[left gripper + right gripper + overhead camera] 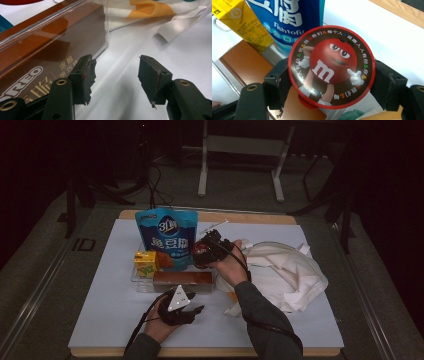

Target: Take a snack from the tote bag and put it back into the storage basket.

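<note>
- The left gripper (pixel 192 311) sits nearest the camera, low on the table; its jaws stand apart with nothing between them, and in the left gripper view one pad (pixel 87 75) is just beside the corner of the clear tray (pixel 75 27).
- The right gripper (pixel 202 251) is clamped on the M&M's tub (pixel 332 67), one black jaw on each side of its round red lid, holding it over the right end of the tray.
- The step in hand looks like a transfer between tray and bag: the tub is in the air, between the tray and the white cloth bag (pixel 285 270) to its right. I cannot tell which way it goes.
- The next move calls for a steady carry and a level set-down, since the round tub could slip in a side grip. The idle gripper could hold the tray or open the bag.
- In the tray stand the blue Fishtofu pouch (pixel 167 237) and the yellow drink carton (pixel 146 263), with the brown Oreo box (pixel 182 279) lying along its front.
- The table (pixel 115 320) has a white top with a wooden edge; the room is dim, with grey floor, cables and a metal stand behind.
</note>
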`<state>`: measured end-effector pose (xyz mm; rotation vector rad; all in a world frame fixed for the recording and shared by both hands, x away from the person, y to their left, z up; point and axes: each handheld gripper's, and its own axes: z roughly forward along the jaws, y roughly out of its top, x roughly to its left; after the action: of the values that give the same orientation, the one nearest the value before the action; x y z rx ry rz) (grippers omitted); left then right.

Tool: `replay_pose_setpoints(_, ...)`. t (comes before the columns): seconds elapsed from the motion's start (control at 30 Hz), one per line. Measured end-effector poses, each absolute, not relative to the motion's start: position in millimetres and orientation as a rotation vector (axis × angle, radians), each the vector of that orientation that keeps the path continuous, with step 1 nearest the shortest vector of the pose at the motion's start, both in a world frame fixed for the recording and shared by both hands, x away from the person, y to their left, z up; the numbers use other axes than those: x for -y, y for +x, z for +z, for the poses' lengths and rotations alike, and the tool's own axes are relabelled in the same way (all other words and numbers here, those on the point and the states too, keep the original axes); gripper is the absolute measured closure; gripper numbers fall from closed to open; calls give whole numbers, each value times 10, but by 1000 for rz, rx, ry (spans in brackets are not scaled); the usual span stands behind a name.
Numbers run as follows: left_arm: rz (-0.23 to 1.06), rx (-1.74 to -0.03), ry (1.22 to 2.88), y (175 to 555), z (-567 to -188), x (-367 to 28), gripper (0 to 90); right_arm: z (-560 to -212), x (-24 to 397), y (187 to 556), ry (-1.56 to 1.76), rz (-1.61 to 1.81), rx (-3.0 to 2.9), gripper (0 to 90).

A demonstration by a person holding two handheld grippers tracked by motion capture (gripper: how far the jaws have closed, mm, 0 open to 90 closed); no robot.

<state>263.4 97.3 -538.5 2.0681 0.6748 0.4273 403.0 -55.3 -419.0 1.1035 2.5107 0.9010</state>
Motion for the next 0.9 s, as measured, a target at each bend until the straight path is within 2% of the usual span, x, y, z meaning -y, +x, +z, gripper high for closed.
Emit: replay_pose_setpoints(0.9, 427, -673, 2071, 2634, -5385, -970, 455, -4354, 513, 4030, 1130, 827, -2539, 253)
